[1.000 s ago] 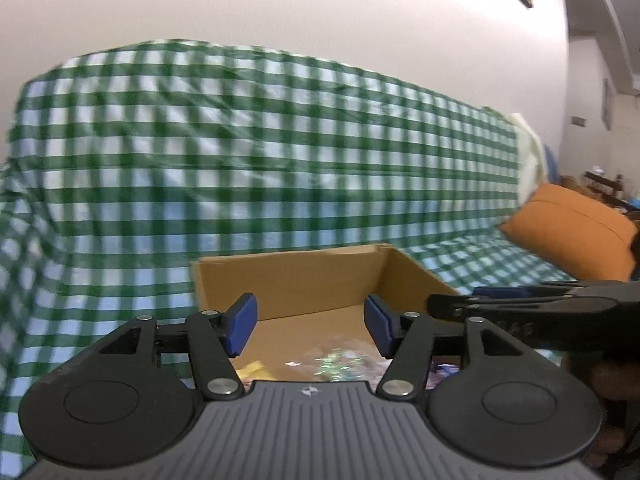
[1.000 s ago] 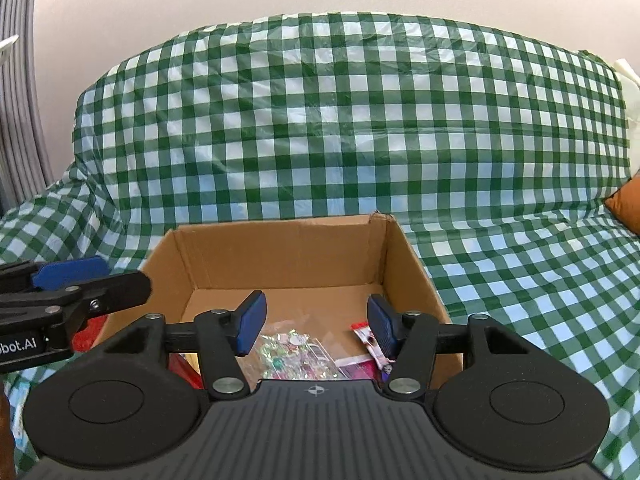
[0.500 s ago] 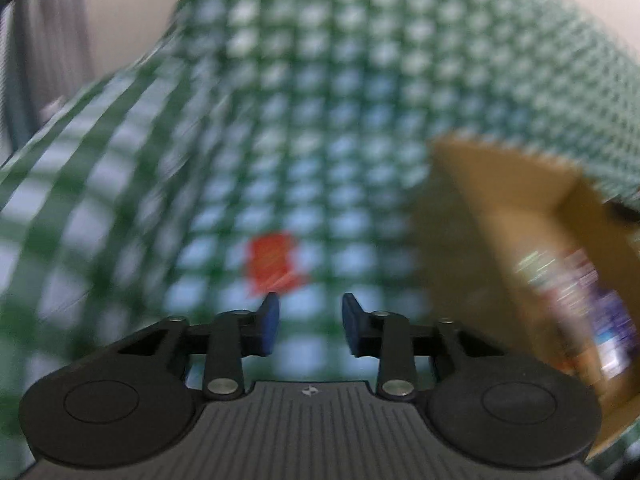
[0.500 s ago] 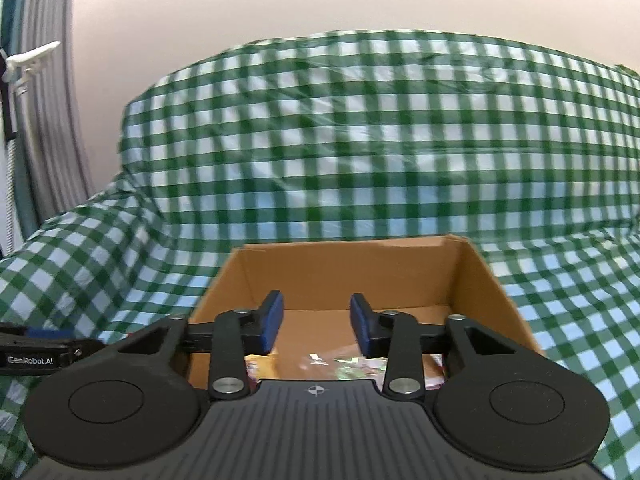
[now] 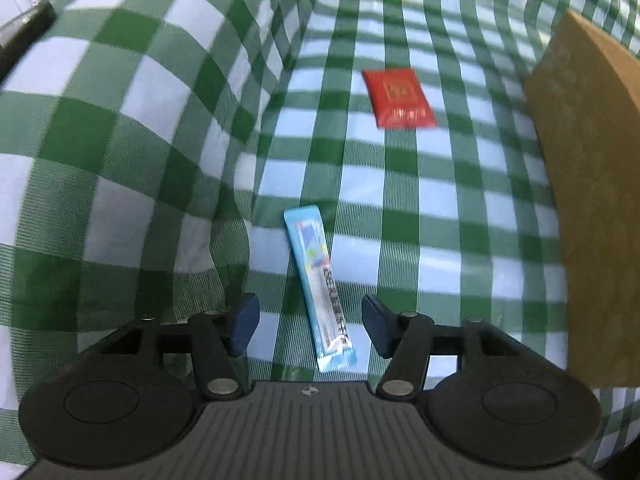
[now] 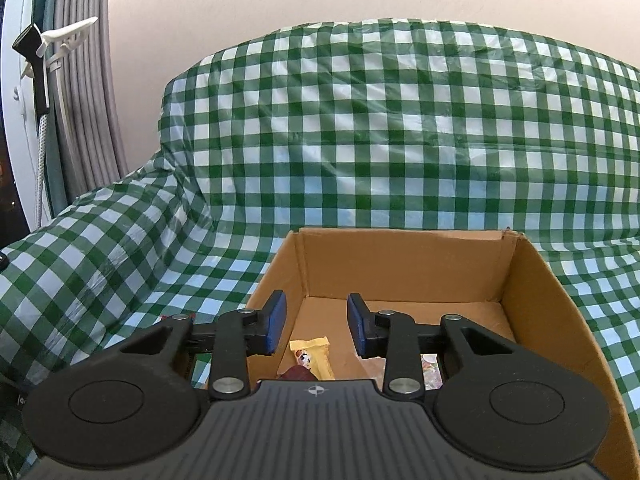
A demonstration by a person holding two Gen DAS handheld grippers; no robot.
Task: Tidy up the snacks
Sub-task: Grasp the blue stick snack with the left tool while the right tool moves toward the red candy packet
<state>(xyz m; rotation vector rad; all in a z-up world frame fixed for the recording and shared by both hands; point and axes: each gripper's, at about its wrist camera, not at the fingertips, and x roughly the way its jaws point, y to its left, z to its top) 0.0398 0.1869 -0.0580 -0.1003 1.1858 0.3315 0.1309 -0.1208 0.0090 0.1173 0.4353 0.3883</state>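
Observation:
In the left wrist view my left gripper (image 5: 310,326) is open and empty, low over the checked cloth, with its fingers on either side of a long light-blue snack stick (image 5: 318,286). A red snack packet (image 5: 398,98) lies farther ahead. The cardboard box (image 5: 592,184) stands to the right. In the right wrist view my right gripper (image 6: 316,324) is open and empty above the box (image 6: 556,300), which holds a yellow snack packet (image 6: 314,356) and other wrapped snacks (image 6: 430,368).
A green-and-white checked cloth (image 6: 360,140) covers the sofa seat and backrest. The cloth rises in folds (image 5: 120,140) to the left of the snack stick. Grey curtains (image 6: 88,100) and a white hanger hang at the far left.
My left gripper swung left away from the box, dropped toward the seat and opened wider around the blue stick. My right gripper shifted left over the box and its jaws narrowed.

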